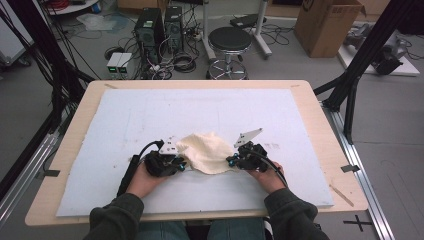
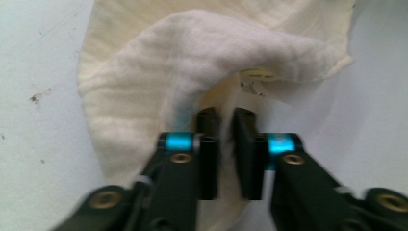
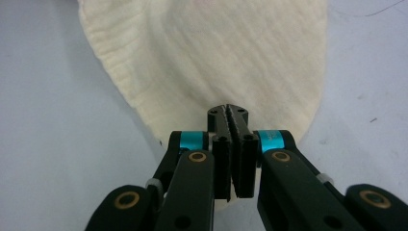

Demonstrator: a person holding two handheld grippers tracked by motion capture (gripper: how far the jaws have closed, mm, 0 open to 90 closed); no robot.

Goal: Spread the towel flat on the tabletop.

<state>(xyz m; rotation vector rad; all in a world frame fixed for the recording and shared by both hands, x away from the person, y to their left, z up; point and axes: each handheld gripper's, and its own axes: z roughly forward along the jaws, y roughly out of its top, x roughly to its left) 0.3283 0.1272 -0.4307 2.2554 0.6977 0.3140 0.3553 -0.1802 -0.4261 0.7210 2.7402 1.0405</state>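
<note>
A cream cloth [image 1: 207, 152] lies bunched on the white mat, between my two grippers. My left gripper [image 1: 184, 164] is at the cloth's left edge. In the left gripper view its jaws [image 2: 226, 118] stand a narrow gap apart with a fold of the cloth [image 2: 144, 86] pinched between them, and a small label shows under the raised fold. My right gripper [image 1: 231, 161] is at the cloth's right edge. In the right gripper view its jaws [image 3: 228, 111] are pressed together on the near edge of the cloth [image 3: 216, 53].
The white mat [image 1: 150, 115] covers most of the wooden table [image 1: 320, 130]. On the floor beyond the table stand a black stool [image 1: 229, 42], computer towers [image 1: 150, 30] with cables, and a cardboard box [image 1: 325, 25]. Black frame posts rise at both sides.
</note>
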